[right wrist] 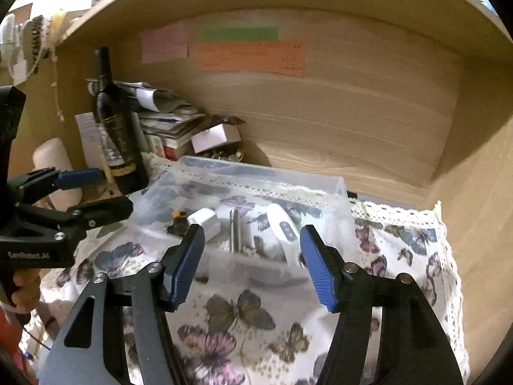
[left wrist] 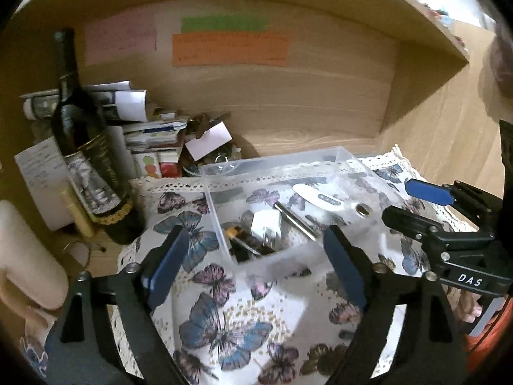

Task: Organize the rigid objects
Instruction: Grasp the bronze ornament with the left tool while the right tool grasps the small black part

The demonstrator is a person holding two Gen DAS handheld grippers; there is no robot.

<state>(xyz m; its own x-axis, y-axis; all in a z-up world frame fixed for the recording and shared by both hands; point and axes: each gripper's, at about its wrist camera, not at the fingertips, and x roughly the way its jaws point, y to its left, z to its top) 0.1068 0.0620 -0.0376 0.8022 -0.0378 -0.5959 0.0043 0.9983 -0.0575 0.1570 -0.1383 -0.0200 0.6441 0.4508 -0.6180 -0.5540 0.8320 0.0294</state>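
Observation:
A clear plastic box point(left wrist: 221, 221) point(right wrist: 340, 189) stands on a butterfly-print cloth point(left wrist: 234, 317) point(right wrist: 243, 320) inside a wooden shelf. In it lie a white thermometer point(left wrist: 317, 197) point(right wrist: 283, 227), a metal rod point(left wrist: 296, 218) point(right wrist: 235, 231), a white charger plug point(left wrist: 266, 221) point(right wrist: 205, 221) and small dark items with an orange cap point(left wrist: 232, 232) point(right wrist: 179, 215). My left gripper point(left wrist: 256, 263) is open and empty, just before the box's near left corner. My right gripper point(right wrist: 253, 263) is open and empty at the box's near wall; it also shows in the left wrist view point(left wrist: 413, 202).
A dark wine bottle point(left wrist: 86, 147) point(right wrist: 115, 128) stands at the left beside a stack of papers and small boxes point(left wrist: 150, 131) point(right wrist: 173, 125). Coloured notes point(left wrist: 229, 48) point(right wrist: 250, 54) stick on the shelf's back wall. A pale cylinder point(left wrist: 29, 256) point(right wrist: 54, 160) stands at far left.

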